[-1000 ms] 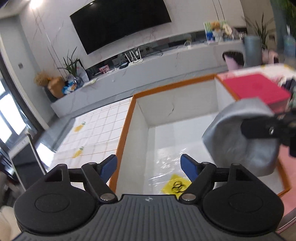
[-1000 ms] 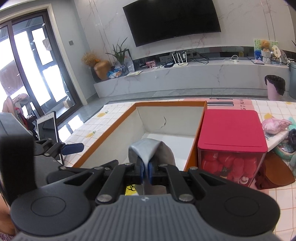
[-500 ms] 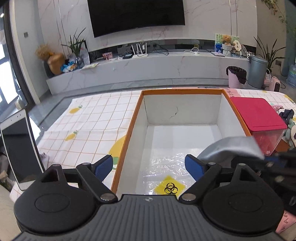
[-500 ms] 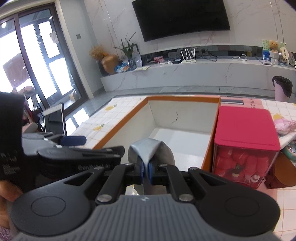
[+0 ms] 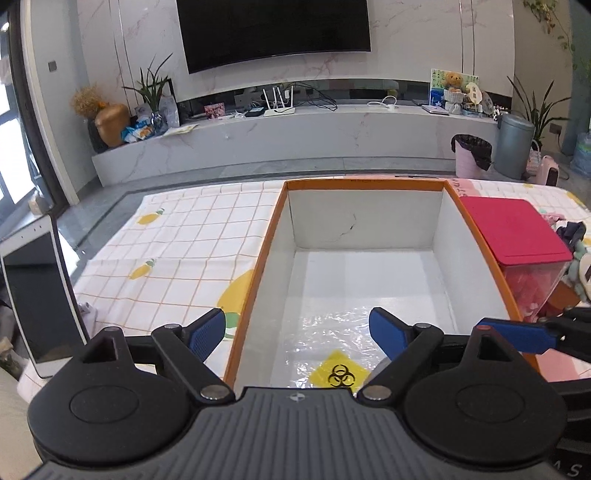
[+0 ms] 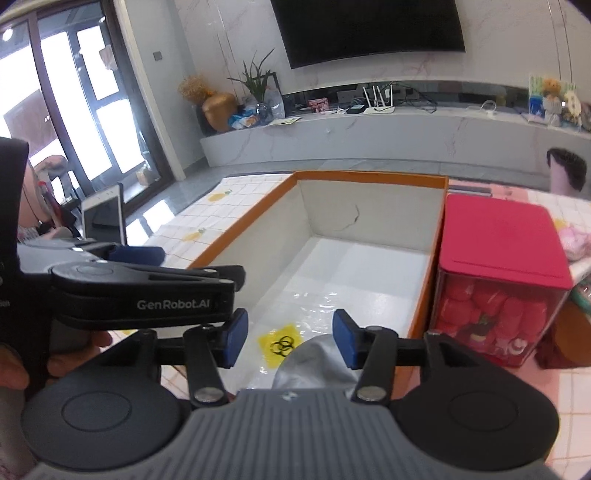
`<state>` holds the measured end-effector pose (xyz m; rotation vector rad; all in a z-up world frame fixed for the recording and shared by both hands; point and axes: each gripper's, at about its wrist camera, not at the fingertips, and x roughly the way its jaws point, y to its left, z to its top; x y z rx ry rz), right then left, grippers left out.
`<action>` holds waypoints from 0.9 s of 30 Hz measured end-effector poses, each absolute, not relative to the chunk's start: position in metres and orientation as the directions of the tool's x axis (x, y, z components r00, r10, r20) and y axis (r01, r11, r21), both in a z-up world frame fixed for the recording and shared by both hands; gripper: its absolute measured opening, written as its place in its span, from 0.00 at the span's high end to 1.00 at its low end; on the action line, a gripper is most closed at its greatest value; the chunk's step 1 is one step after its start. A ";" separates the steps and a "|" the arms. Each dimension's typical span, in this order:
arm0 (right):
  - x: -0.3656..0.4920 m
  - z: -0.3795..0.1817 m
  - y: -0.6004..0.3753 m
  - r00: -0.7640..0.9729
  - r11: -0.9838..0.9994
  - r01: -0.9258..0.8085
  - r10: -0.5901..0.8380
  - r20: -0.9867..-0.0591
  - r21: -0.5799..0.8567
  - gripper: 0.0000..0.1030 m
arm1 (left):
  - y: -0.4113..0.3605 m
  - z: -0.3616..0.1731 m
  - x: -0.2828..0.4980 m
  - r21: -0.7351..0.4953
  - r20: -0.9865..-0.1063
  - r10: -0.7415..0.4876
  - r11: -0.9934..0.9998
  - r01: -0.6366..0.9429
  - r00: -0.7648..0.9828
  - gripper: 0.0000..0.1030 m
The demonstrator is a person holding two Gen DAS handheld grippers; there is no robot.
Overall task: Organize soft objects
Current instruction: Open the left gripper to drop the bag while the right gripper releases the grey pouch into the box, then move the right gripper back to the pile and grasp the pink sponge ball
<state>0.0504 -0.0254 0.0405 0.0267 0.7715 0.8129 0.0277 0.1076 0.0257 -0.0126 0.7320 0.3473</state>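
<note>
Tablet (image 5: 38, 295) propped at left edge of checked, lemon-print cloth (image 5: 177, 240). Left gripper (image 5: 297, 334) wide apart over orange-rimmed box (image 5: 271, 229). Right gripper (image 6: 290, 341) wide apart, grey cloth (image 6: 319, 360) just below, in box's near end. Red-lidded bin (image 6: 498, 236) beside box. TV (image 5: 273, 31), marble shelf (image 5: 295, 125) behind.

This is a living room in a home. A big black TV (image 5: 273, 31) hangs on the far marble wall. Under it runs a long stone shelf (image 5: 295, 129) with a teddy bear (image 5: 453, 79), a gold vase (image 5: 110, 123) and green plants (image 5: 149, 92). A tall glass door (image 6: 74, 110) lets in daylight on the left. The near worktop (image 5: 177, 236) wears a lemon tablecloth.
</note>
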 end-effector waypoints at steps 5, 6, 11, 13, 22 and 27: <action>0.045 0.044 -0.024 0.450 0.703 -0.659 0.652 -0.610 0.266 0.42 | 0.108 0.027 0.026 0.104 -0.655 0.296 0.947 -0.304 0.695 0.01; 0.044 0.045 -0.024 0.450 0.702 -0.661 0.655 -0.608 0.267 0.38 | 0.109 0.028 0.026 0.100 -0.653 0.293 0.947 -0.305 0.698 0.01; 0.040 0.052 -0.026 0.450 0.692 -0.670 0.665 -0.596 0.267 0.37 | 0.109 0.031 0.023 0.083 -0.645 0.286 0.948 -0.308 0.709 0.01; 0.040 0.053 -0.027 0.450 0.691 -0.671 0.667 -0.594 0.267 0.36 | 0.108 0.031 0.022 0.077 -0.644 0.282 0.949 -0.307 0.711 0.01; 0.035 0.061 -0.041 0.467 0.700 -0.665 0.662 -0.586 0.261 0.35 | 0.094 0.045 0.019 0.070 -0.626 0.267 0.955 -0.288 0.733 0.02; 0.035 0.073 -0.065 0.489 0.714 -0.654 0.651 -0.580 0.250 0.33 | 0.079 0.058 0.019 0.088 -0.614 0.272 0.956 -0.279 0.741 0.02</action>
